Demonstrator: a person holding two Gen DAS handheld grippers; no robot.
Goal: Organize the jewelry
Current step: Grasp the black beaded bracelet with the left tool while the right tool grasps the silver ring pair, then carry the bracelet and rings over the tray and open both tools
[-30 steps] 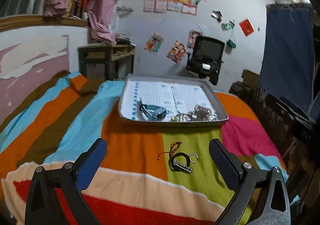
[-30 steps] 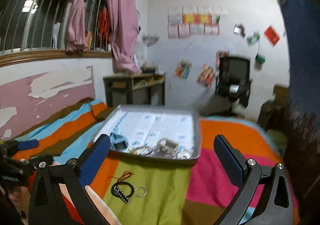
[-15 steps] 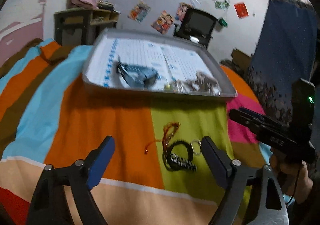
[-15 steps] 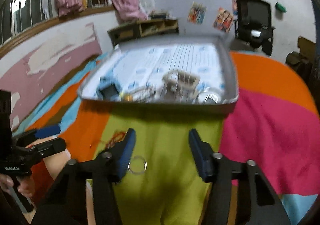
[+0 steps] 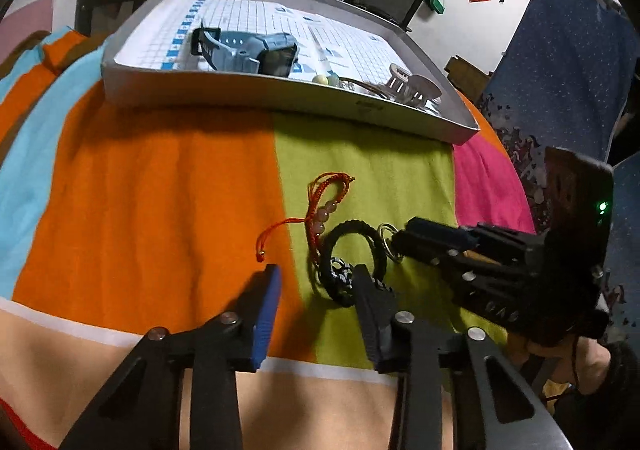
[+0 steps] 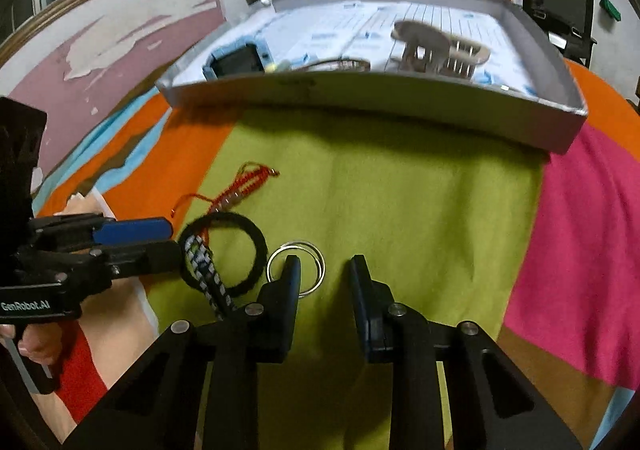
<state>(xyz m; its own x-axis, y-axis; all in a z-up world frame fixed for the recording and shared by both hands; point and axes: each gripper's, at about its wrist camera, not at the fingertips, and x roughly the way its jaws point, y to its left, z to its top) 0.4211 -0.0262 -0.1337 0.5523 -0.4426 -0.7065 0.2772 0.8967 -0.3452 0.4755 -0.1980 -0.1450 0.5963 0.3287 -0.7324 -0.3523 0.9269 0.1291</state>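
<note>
A: How far was I?

B: Partly done. The tray already held the wristwatch, a hair claw and beads. Left on the bed: red cord bracelet, black braided bracelet, metal ring.

A: Jaws?

B: Both open, gripping nothing. My right gripper was at the ring, my left gripper over the black bracelet; all three lay close, easy to snag.
</note>
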